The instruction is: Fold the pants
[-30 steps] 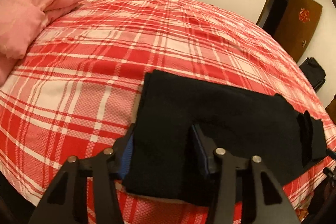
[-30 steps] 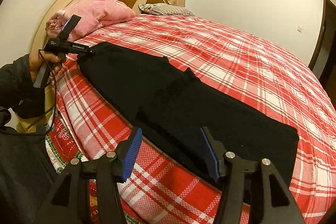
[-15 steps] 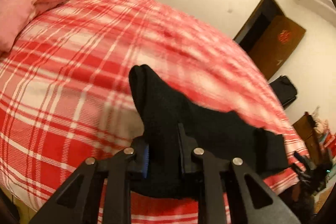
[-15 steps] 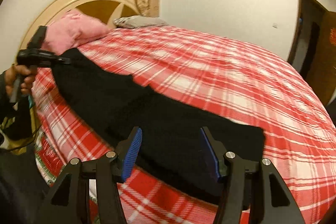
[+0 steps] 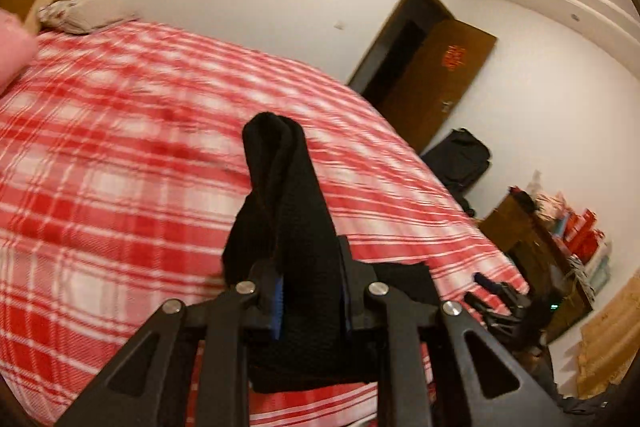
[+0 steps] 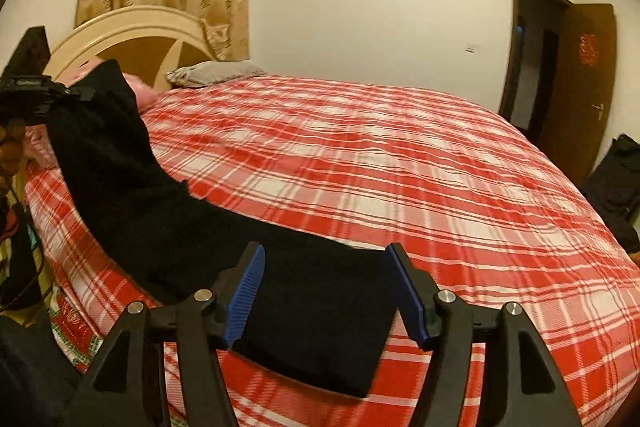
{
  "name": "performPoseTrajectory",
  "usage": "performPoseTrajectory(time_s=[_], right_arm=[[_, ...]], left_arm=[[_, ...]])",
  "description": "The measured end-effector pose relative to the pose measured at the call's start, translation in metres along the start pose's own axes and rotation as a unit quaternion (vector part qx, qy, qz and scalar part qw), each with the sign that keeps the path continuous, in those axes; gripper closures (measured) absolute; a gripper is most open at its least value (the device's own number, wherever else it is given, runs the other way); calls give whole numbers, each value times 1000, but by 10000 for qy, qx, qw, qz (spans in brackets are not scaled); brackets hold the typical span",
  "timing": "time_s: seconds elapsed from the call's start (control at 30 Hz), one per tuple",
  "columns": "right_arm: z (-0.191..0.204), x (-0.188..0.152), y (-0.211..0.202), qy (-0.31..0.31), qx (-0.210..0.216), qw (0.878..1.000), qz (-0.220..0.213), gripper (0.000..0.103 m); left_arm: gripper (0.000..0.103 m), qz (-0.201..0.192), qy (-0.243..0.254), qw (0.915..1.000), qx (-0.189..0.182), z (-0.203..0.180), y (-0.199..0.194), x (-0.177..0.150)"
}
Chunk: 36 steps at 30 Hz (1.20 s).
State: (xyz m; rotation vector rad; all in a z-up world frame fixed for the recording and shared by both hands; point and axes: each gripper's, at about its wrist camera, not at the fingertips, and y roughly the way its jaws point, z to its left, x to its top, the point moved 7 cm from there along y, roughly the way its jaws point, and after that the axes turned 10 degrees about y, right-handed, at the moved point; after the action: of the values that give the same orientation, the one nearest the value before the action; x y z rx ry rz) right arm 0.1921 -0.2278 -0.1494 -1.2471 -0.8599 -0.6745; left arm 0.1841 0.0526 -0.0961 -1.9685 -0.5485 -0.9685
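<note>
Black pants [image 6: 200, 227] lie along the near edge of a bed with a red and white plaid cover [image 6: 380, 167]. My left gripper [image 5: 310, 291] is shut on one end of the pants [image 5: 288, 211] and holds it lifted off the bed; it also shows in the right wrist view [image 6: 72, 93] at the far left, with the cloth hanging from it. My right gripper [image 6: 326, 291] is open, its blue pads either side of the other end of the pants, which lies flat on the bed.
A pink blanket [image 5: 12, 55] and a grey pillow [image 6: 216, 73] lie by the cream headboard [image 6: 132, 35]. A brown door [image 6: 576, 83] stands open at the right. A black bag [image 5: 460, 159] and cluttered furniture [image 5: 552, 247] stand beyond the bed.
My left gripper closed on the end of the pants and raised it off the bed. My right gripper stayed open and moved over the other end.
</note>
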Motion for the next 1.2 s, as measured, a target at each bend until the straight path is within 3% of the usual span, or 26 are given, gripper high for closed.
performPoseTrajectory(time_s=[0.13, 0.33, 0.57, 0.8, 1.07, 1.2], right_arm=[[-25, 2, 4, 336, -210, 9992, 9, 39], [-60, 1, 12, 885, -460, 9949, 160, 39], [-95, -12, 26, 1539, -694, 9847, 433, 39], [-118, -25, 37, 2011, -868, 9737, 635, 38], [-116, -30, 41, 2087, -723, 9728, 694, 38], [-120, -32, 42, 2258, -647, 9696, 689, 38]], left_arm=[[81, 74, 278, 9993, -227, -33, 15, 15], [81, 495, 758, 9947, -492, -87, 62, 18], [81, 1223, 1157, 9833, -694, -140, 128, -9], [81, 1870, 1399, 9707, -570, -165, 188, -45], [78, 2133, 1777, 9595, -473, -189, 219, -72], [72, 2152, 1982, 9537, -704, -207, 212, -79]])
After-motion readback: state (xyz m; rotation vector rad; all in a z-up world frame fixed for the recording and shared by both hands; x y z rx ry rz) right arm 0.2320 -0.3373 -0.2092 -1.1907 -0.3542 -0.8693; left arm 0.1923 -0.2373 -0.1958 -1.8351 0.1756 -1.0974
